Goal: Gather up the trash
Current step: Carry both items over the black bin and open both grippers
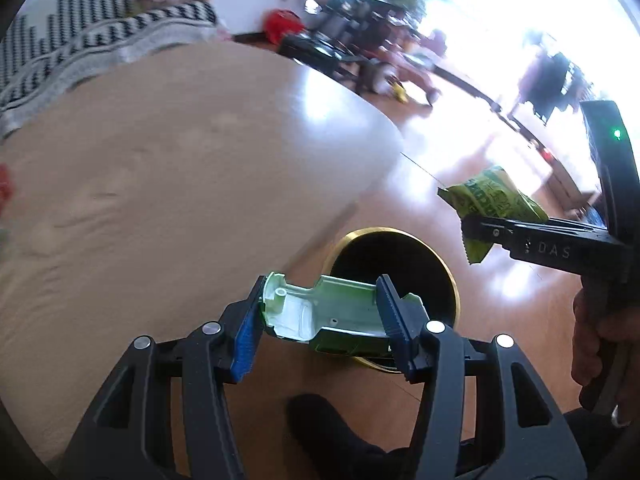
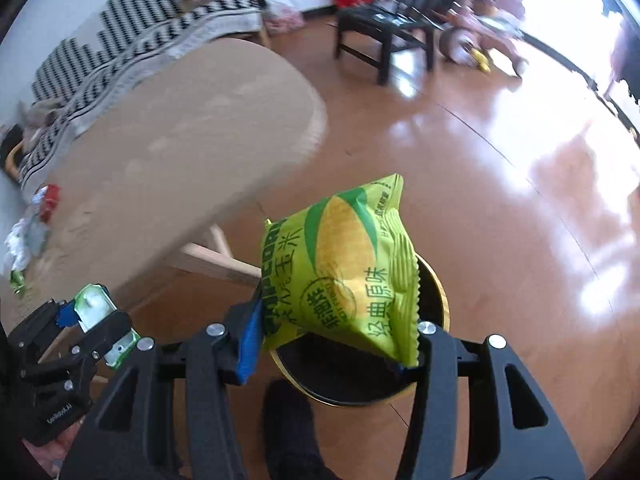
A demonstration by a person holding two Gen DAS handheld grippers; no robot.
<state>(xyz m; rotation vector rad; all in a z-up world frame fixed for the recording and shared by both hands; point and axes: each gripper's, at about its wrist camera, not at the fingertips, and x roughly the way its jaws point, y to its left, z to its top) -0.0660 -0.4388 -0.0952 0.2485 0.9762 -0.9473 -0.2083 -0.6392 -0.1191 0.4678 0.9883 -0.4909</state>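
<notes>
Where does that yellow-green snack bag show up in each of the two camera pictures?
Left wrist view: the snack bag sits at the right edge, pinched in the right gripper, which comes in from the side.
Right wrist view: the snack bag fills the lower centre, clamped between that gripper's own fingers.
Shared landmark: the round black bin with a gold rim on the floor, just below the bag in both.
</notes>
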